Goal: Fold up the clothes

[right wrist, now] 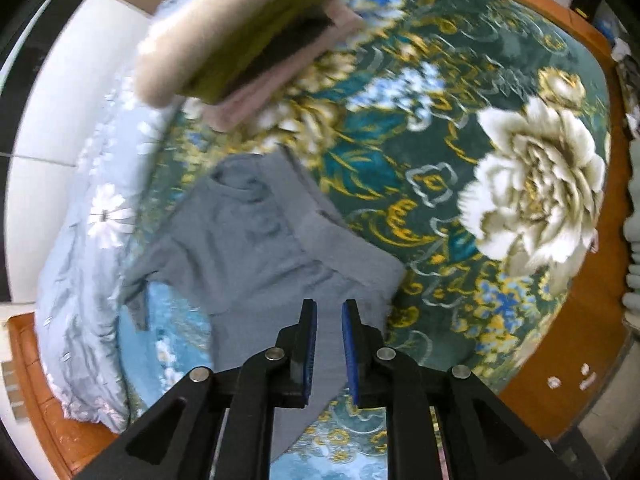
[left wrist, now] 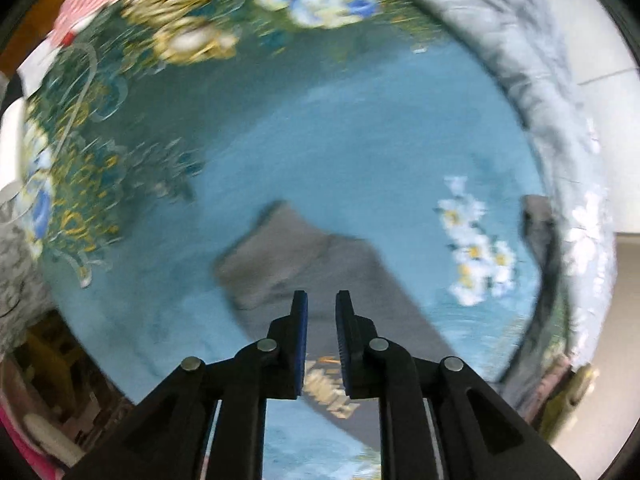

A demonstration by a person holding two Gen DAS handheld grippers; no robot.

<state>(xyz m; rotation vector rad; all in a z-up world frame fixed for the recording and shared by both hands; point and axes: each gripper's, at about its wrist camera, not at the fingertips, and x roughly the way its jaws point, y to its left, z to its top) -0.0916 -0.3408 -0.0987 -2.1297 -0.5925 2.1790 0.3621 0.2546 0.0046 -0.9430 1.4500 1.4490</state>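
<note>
A grey garment [right wrist: 264, 248] lies partly folded on a blue and green floral blanket [right wrist: 520, 200] on a bed. In the left wrist view the same grey garment [left wrist: 304, 268] shows with gold lettering near the fingers. My left gripper [left wrist: 321, 300] hovers over the garment, jaws a little apart, holding nothing. My right gripper [right wrist: 329, 308] hovers over the garment's near edge, jaws a little apart, also empty. Both views are blurred by motion.
A stack of folded clothes [right wrist: 240, 36] lies at the far side of the bed. A pale blue quilt [right wrist: 80, 280] runs along the wall side. The wooden bed frame [right wrist: 560, 340] borders the blanket. A red striped cloth [left wrist: 88, 8] lies at the far left.
</note>
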